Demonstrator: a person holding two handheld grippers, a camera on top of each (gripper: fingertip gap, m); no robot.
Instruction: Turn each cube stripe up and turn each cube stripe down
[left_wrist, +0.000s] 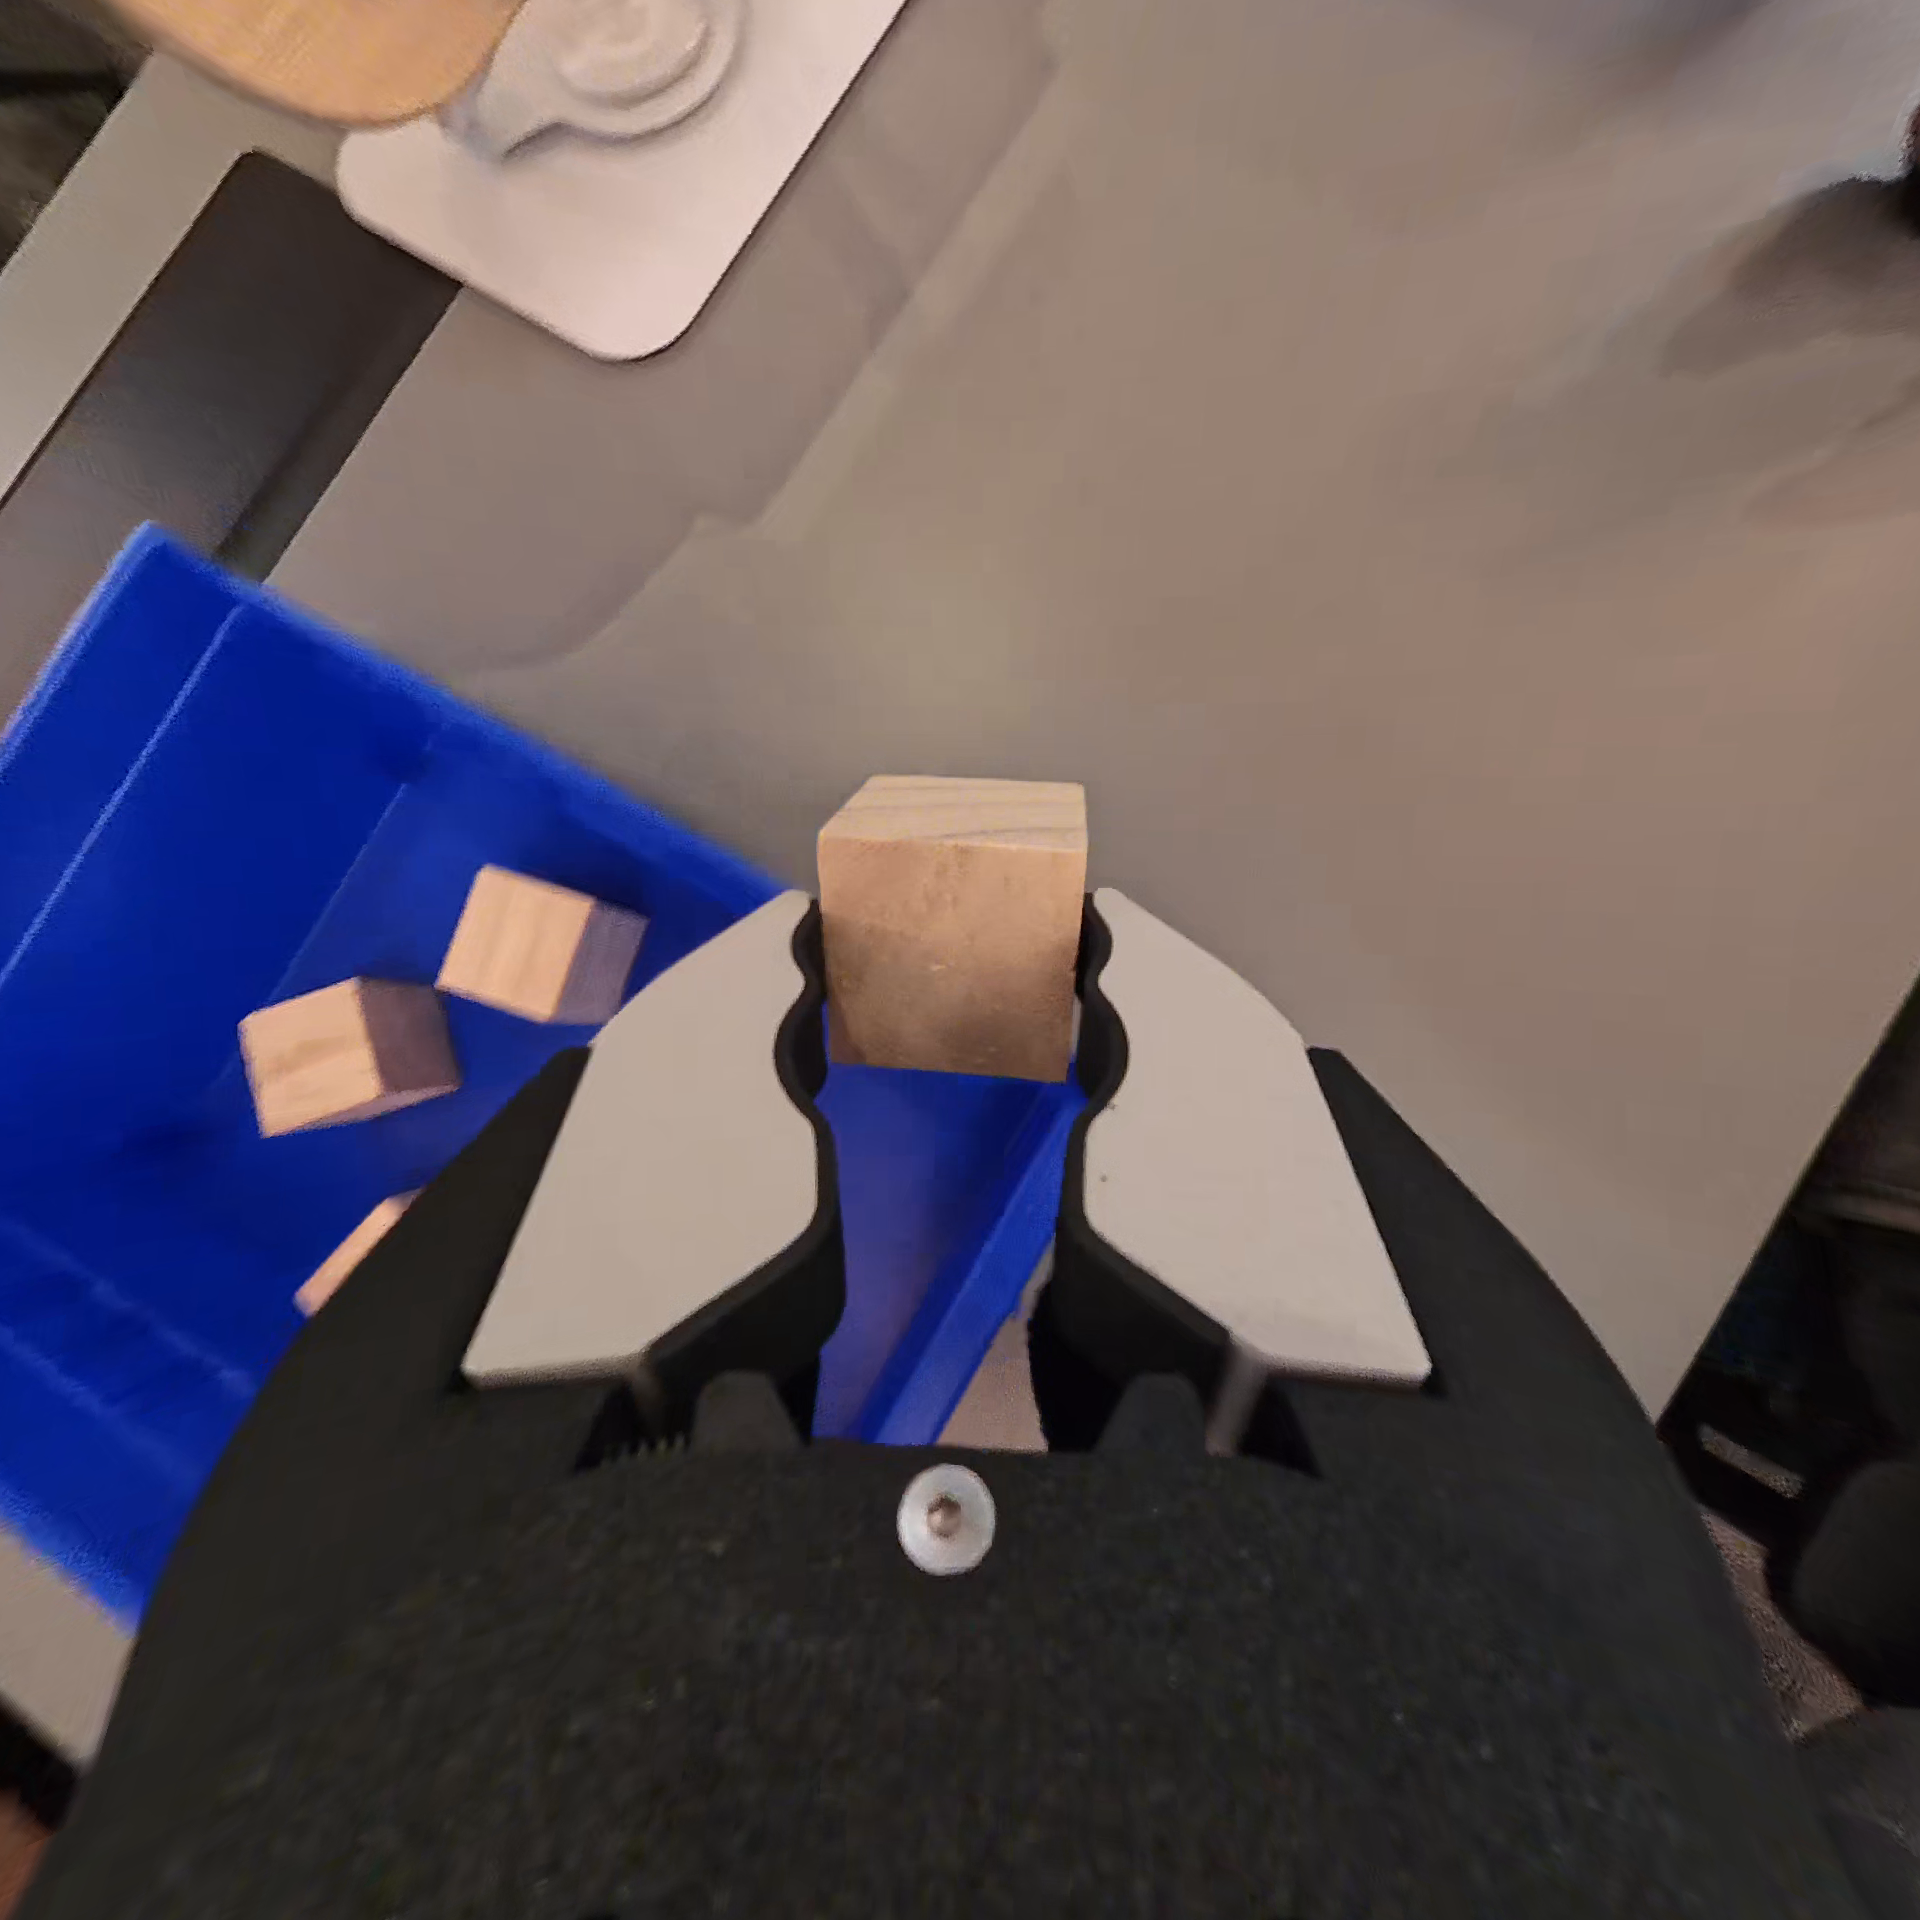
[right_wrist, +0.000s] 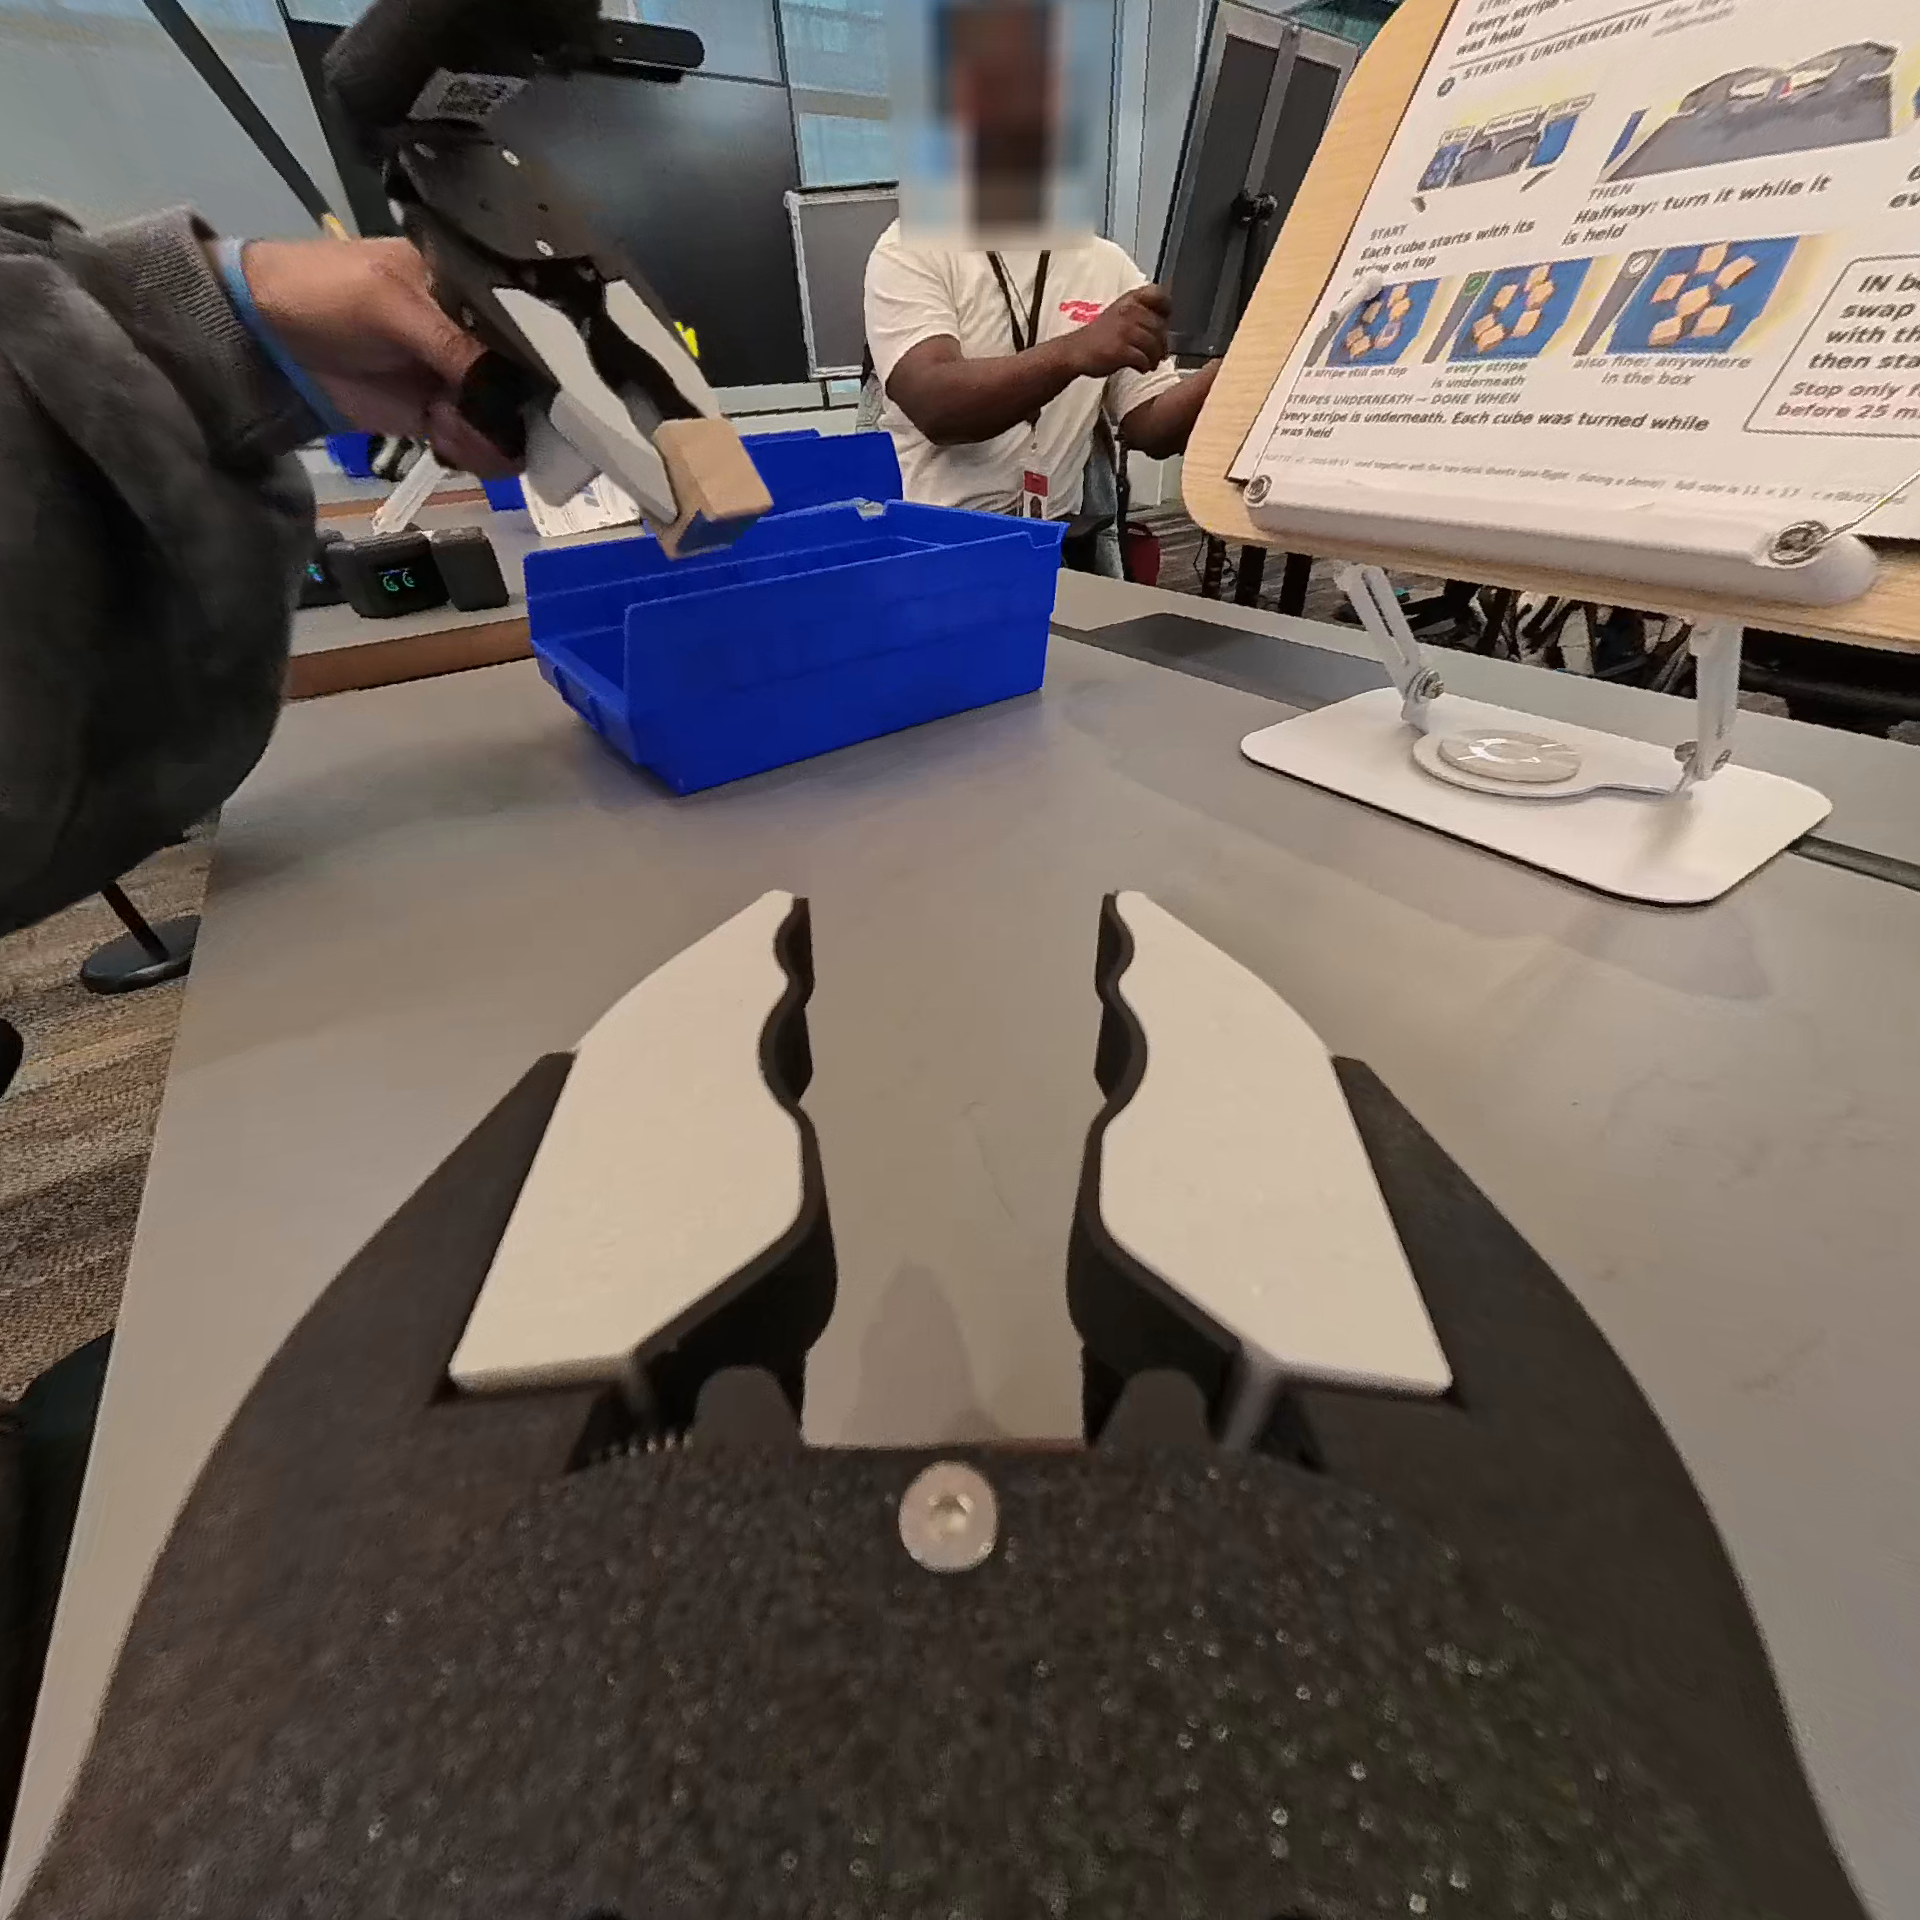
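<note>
Your left gripper (left_wrist: 948, 971) is squeezed onto a wooden cube (left_wrist: 951, 925), one finger on each side of it. You hold the cube up in the air, over the near edge of the blue bin (left_wrist: 156, 831). From the left wrist view you only see plain wood faces, so you cannot tell where its stripe is. In the right wrist view the same cube (right_wrist: 717, 480) sits at the tip of that gripper (right_wrist: 681, 488), above the bin (right_wrist: 821, 665), and its underside looks darker, but it is too small and blurry to be sure. Inside the bin lie two more cubes, one (left_wrist: 535, 940) just beside the other (left_wrist: 343, 1055); each shows a dark side face. A third cube (left_wrist: 353, 1252) peeks out by your left finger, and most of it is hidden. The bin is smeared and cut off at the left edge. Your right gripper (right_wrist: 951, 940) hangs low over the grey table (right_wrist: 1039, 831) with its fingers spread apart and nothing between them. At the right stands a white stand (right_wrist: 1538, 790) holding a board with a printed sheet (right_wrist: 1621, 260), cut off at the edge. A person (right_wrist: 1013, 353) stands behind the table, partly covered by a blur patch.
</note>
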